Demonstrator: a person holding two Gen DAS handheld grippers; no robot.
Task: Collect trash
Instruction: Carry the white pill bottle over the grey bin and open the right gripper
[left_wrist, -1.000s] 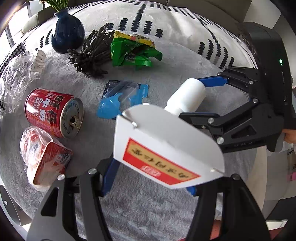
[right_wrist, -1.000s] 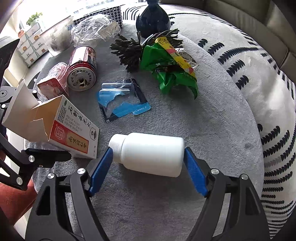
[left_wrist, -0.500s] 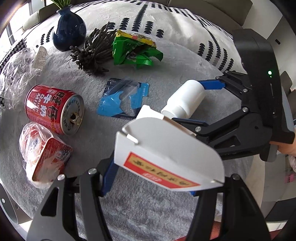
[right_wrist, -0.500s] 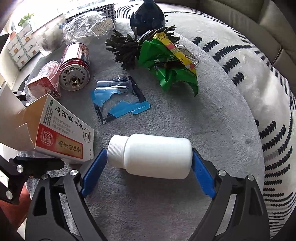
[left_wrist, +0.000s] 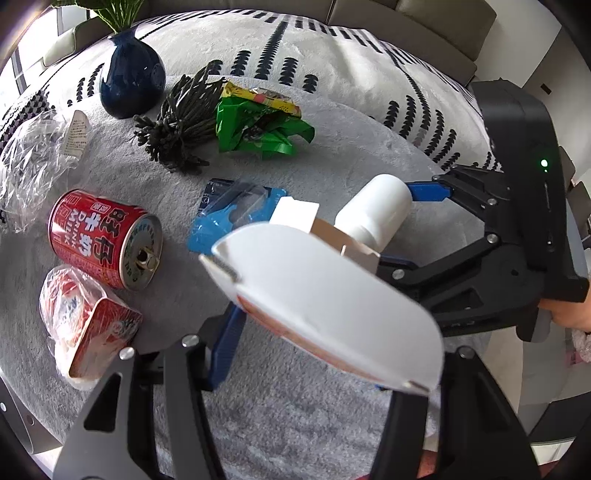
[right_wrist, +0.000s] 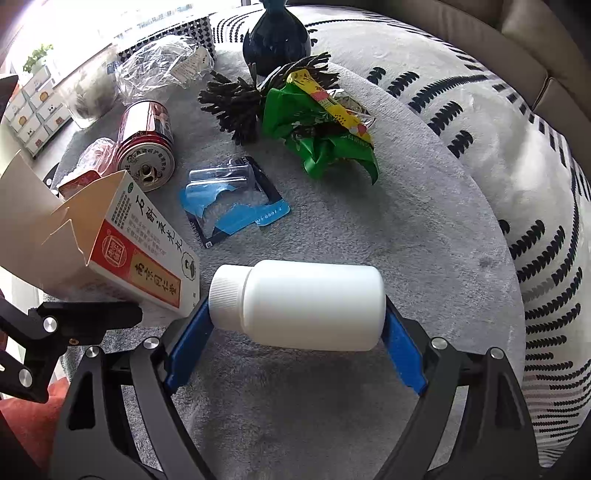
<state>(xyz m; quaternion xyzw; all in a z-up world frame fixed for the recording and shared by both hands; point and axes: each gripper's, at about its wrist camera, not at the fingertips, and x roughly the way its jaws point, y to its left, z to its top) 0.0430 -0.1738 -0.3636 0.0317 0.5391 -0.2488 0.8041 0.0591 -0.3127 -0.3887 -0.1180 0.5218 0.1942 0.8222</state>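
Observation:
My left gripper (left_wrist: 306, 343) is shut on an open white and red medicine box (left_wrist: 328, 295), held above the grey table; the box also shows at the left of the right wrist view (right_wrist: 122, 251). My right gripper (right_wrist: 295, 332) is shut on a white plastic bottle (right_wrist: 303, 302), gripped end to end, cap to the left. The bottle (left_wrist: 376, 210) and right gripper also show in the left wrist view, just beyond the box's open end.
On the grey table (right_wrist: 369, 229) lie a red drink can (left_wrist: 103, 240), a red wrapped packet (left_wrist: 85, 328), a blue blister pack (left_wrist: 229, 218), a green wrapper (left_wrist: 258, 125), a dark twig bundle (left_wrist: 181, 129), clear plastic (left_wrist: 33, 162) and a blue vase (left_wrist: 129, 81).
The box has tilted, its open end turning toward the bottle. The right gripper with the bottle has moved closer to the box.

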